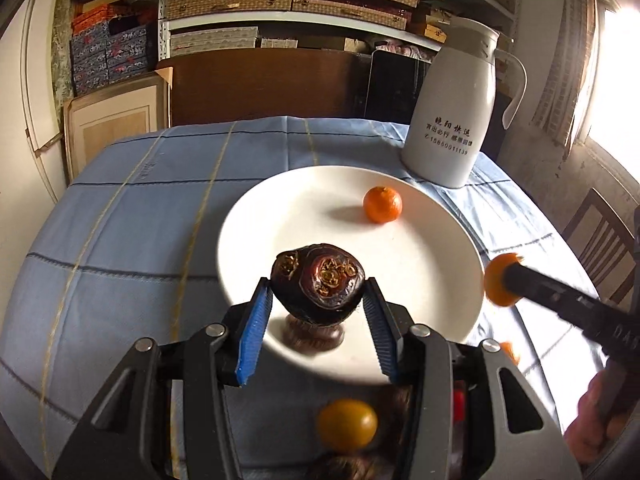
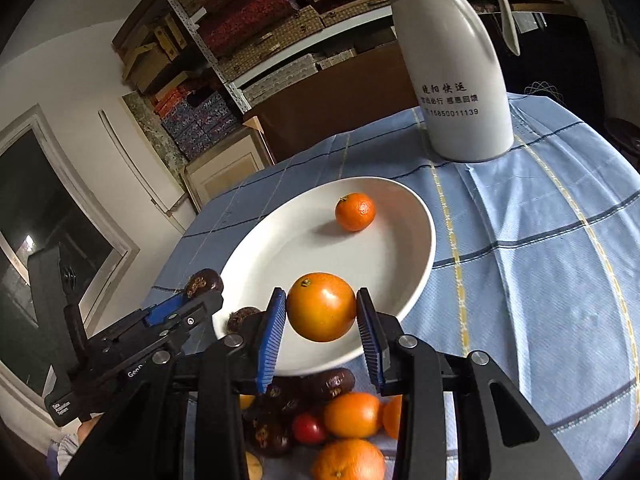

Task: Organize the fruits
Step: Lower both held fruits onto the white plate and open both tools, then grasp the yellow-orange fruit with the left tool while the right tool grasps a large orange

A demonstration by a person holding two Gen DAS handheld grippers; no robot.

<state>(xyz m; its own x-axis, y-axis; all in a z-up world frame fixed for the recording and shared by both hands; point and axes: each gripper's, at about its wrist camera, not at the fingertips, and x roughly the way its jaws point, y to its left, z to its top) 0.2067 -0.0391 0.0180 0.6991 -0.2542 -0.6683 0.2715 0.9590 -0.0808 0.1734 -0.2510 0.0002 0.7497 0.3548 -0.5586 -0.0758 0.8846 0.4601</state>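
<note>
A white plate lies on the blue checked tablecloth with one small tangerine on its far side. My left gripper is shut on a dark water chestnut and holds it above the plate's near rim. My right gripper is shut on an orange fruit above the near edge of the plate. The same tangerine shows in the right wrist view. The left gripper with its chestnut shows at the plate's left there. The right gripper's orange shows at the plate's right in the left wrist view.
A pile of loose fruit lies on the cloth by the near edge: oranges, a small red tomato, dark chestnuts, a yellow-orange fruit. A white thermos jug stands behind the plate. A wooden chair is at right.
</note>
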